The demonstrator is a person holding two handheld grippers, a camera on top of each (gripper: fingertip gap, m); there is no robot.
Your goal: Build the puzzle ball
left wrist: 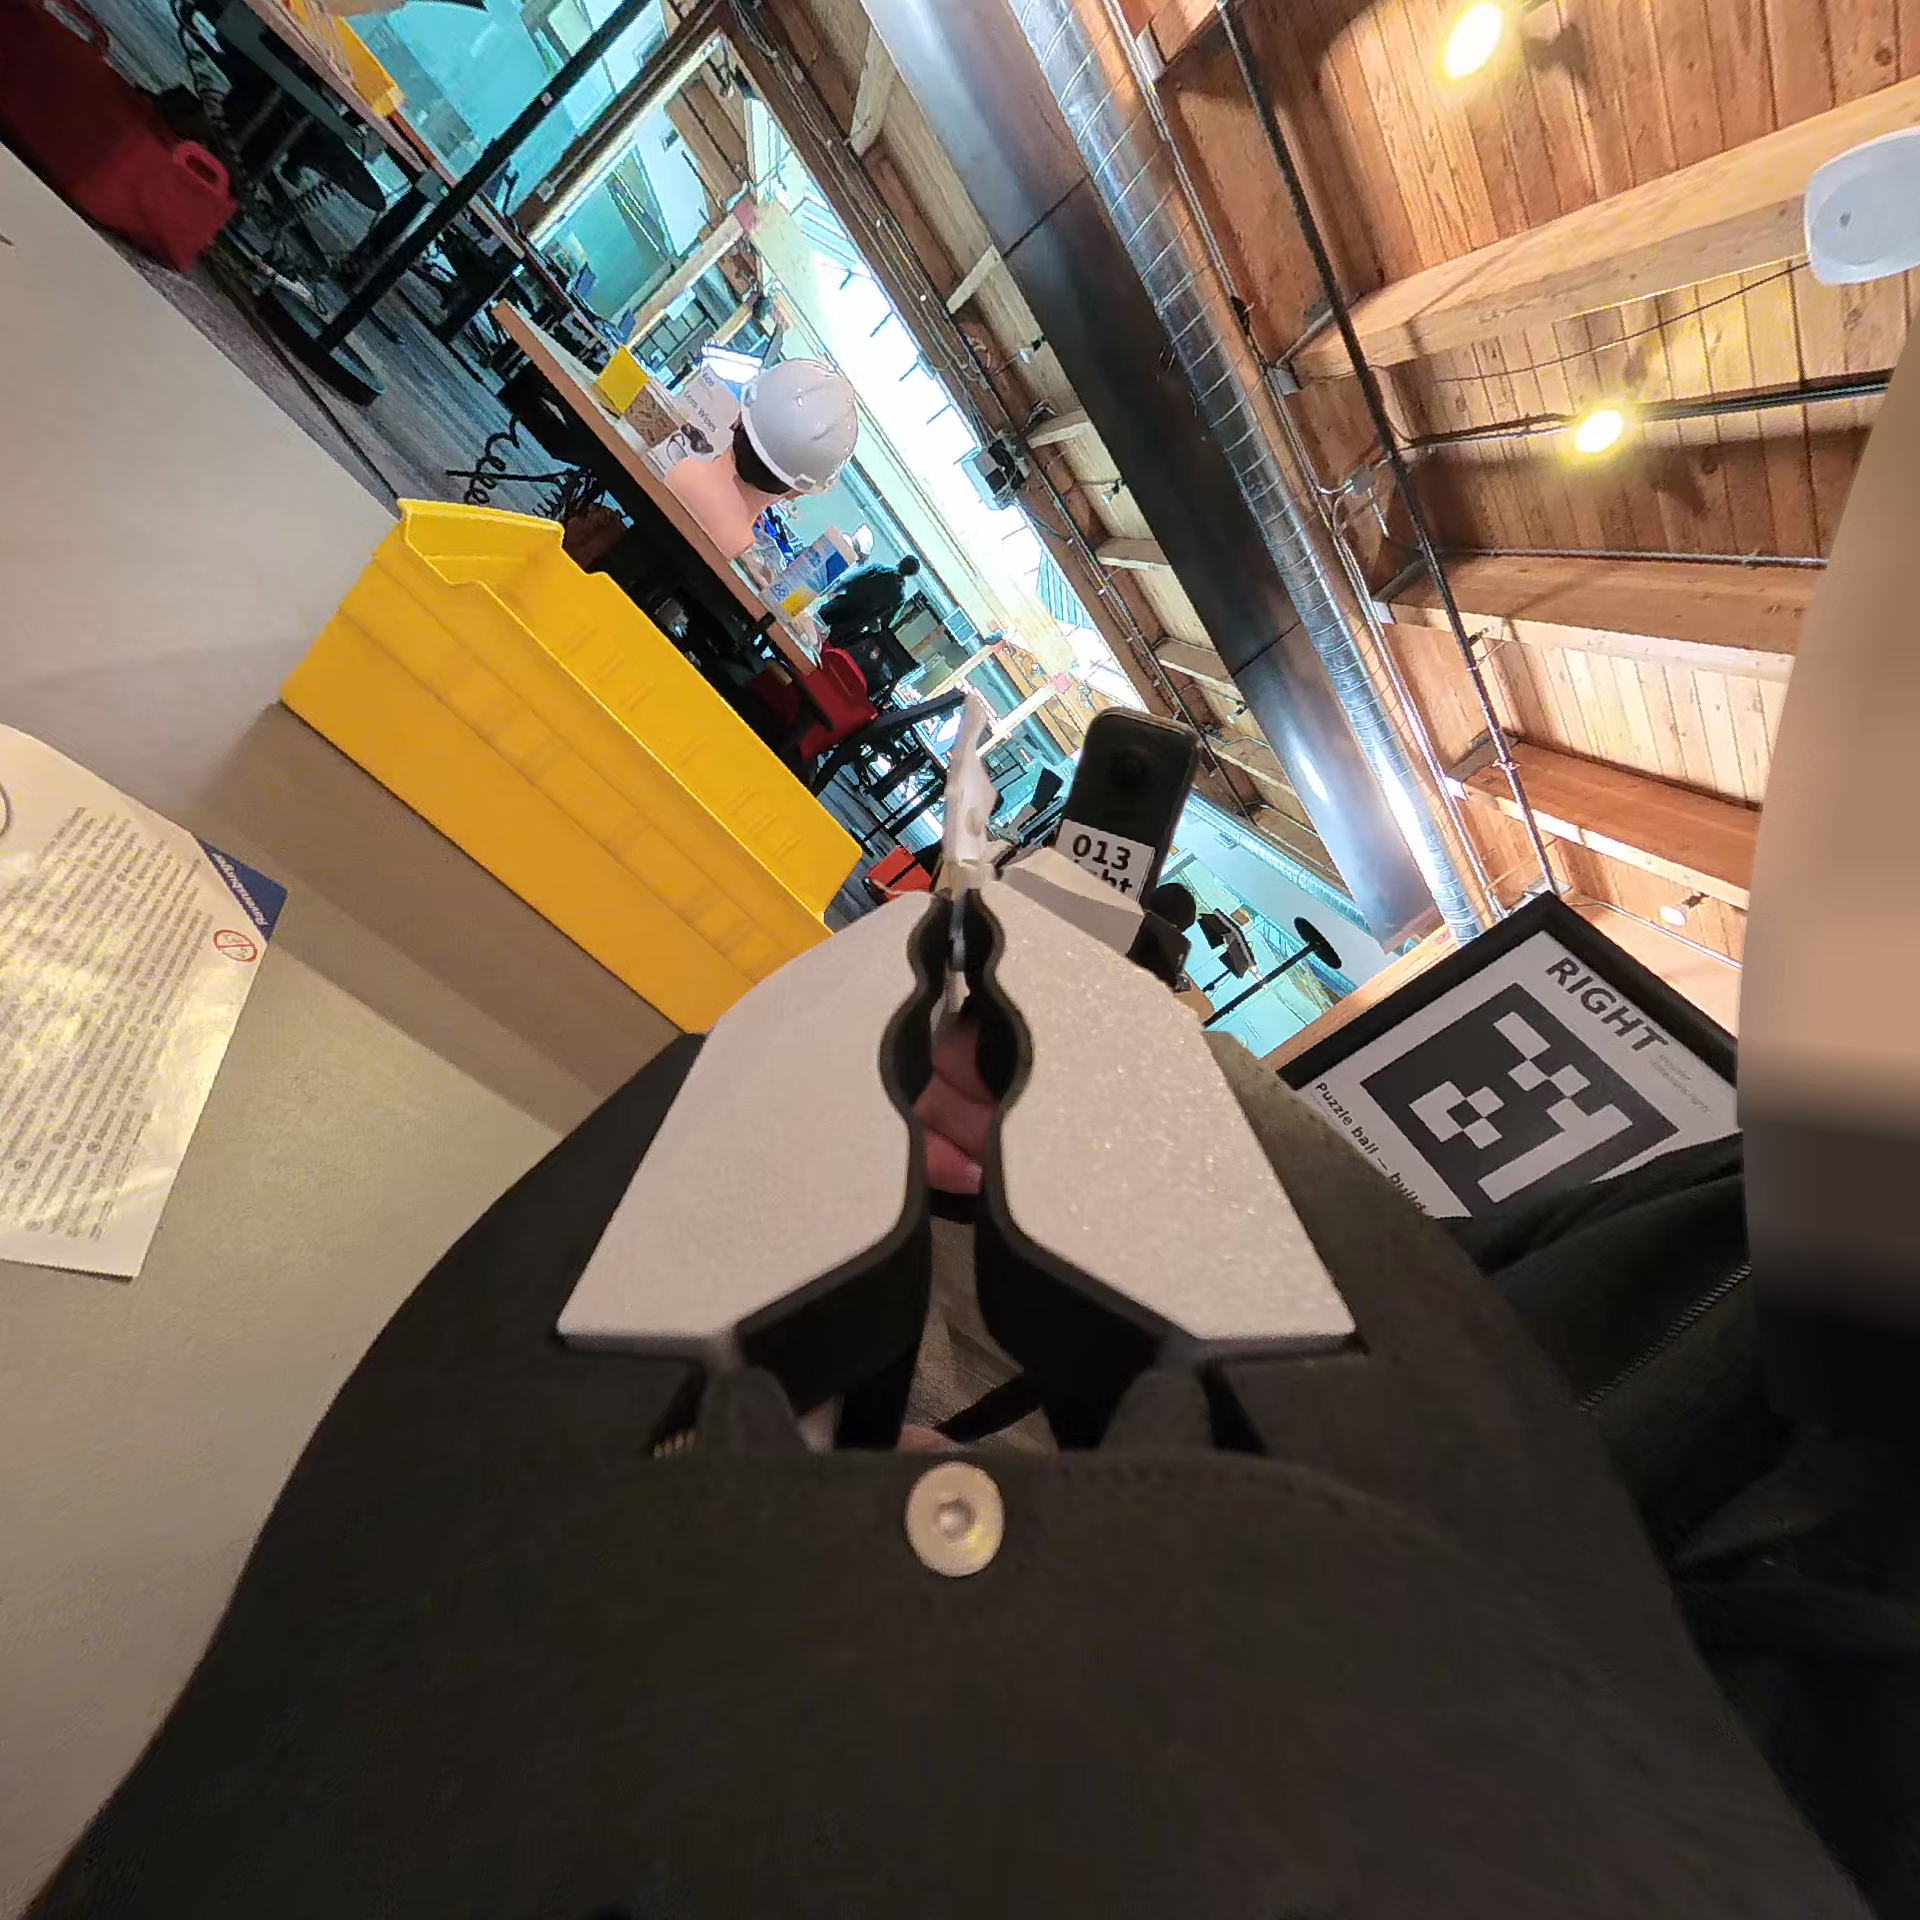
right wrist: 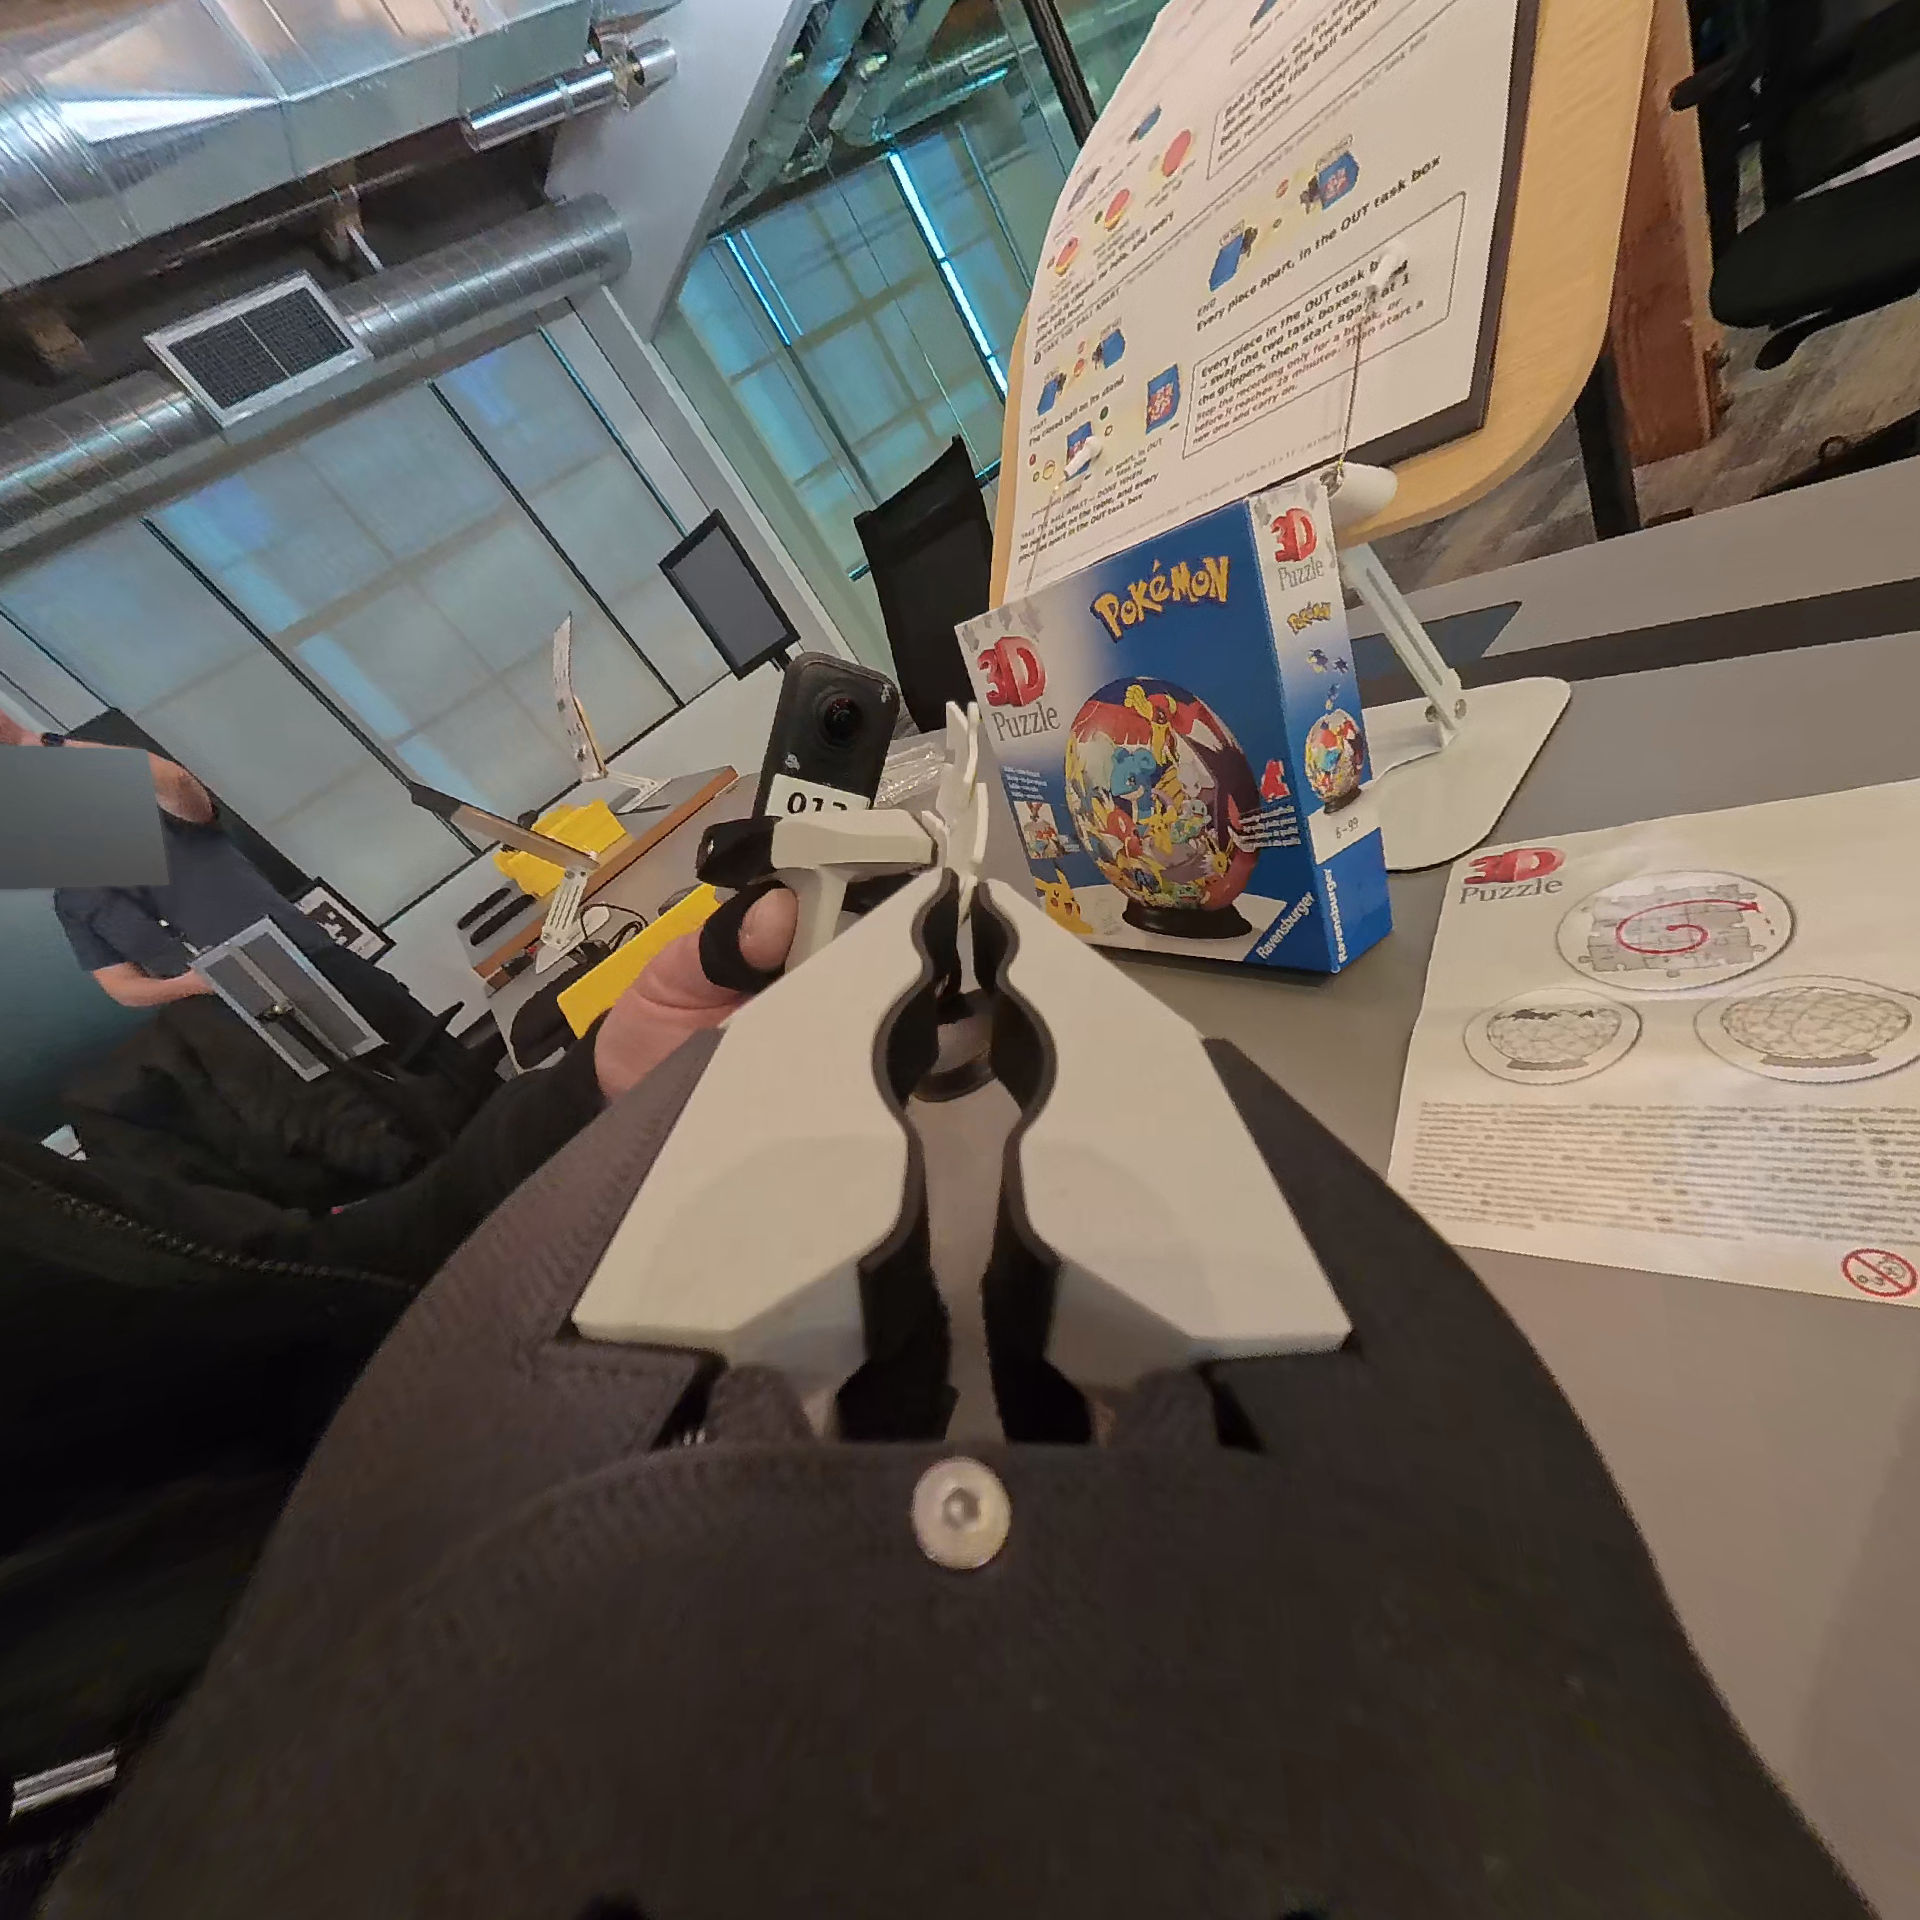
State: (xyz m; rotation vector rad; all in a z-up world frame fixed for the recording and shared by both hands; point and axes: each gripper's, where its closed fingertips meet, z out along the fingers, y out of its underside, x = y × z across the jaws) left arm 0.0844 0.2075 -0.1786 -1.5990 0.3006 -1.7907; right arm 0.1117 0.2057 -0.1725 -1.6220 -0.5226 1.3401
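Observation:
My left gripper (left wrist: 961, 916) is shut on a thin white puzzle piece (left wrist: 968, 800), seen edge-on and sticking out past the fingertips. My right gripper (right wrist: 961, 888) is shut on white puzzle pieces (right wrist: 964, 774), also edge-on. The two grippers meet tip to tip in the air above the grey table (right wrist: 1662, 1558), so the pieces touch. I cannot tell whether they are locked together. The right gripper (left wrist: 1070, 888) shows just beyond the piece in the left wrist view. The left gripper (right wrist: 920, 831) shows in the right wrist view, with a hand (right wrist: 717, 977) behind it.
The blue puzzle box (right wrist: 1174, 758) stands on the table behind the grippers. A printed leaflet (right wrist: 1662, 1039) lies to the right and also shows in the left wrist view (left wrist: 94, 997). Stacked yellow bins (left wrist: 582, 748), a framed marker card (left wrist: 1517, 1070) and an instruction board on a stand (right wrist: 1278, 239) surround the spot. Both grippers' tips are close together, under 4 cm apart.

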